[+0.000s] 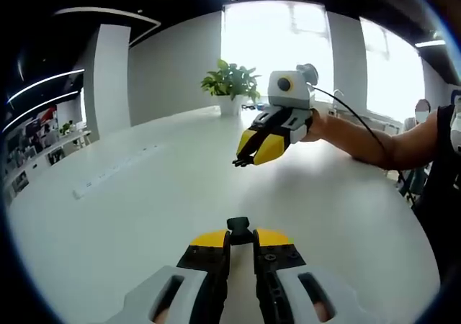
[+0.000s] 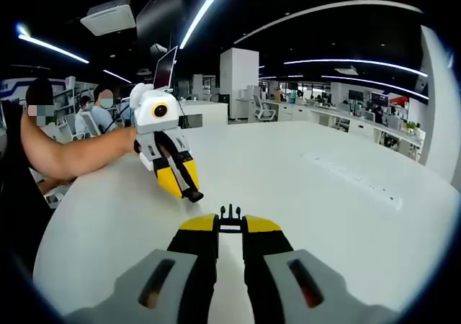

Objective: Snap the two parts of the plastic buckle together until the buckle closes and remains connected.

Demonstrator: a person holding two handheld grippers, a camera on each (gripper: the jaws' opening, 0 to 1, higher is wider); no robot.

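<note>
Each buckle half is pinched in a closed gripper above the table (image 1: 144,194): socket (image 1: 238,225) in your left gripper (image 1: 240,239), prongs (image 2: 230,213) in your right gripper (image 2: 230,227). They are well apart. Line the prongs squarely with the socket mouth, then push straight.

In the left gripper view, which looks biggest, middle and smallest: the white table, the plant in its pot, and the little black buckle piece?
1. White table: biggest by far.
2. Potted plant: middle, though it stands far back, so it looks smaller than it is.
3. Black buckle piece in the left gripper: smallest, even so close to the camera.
</note>
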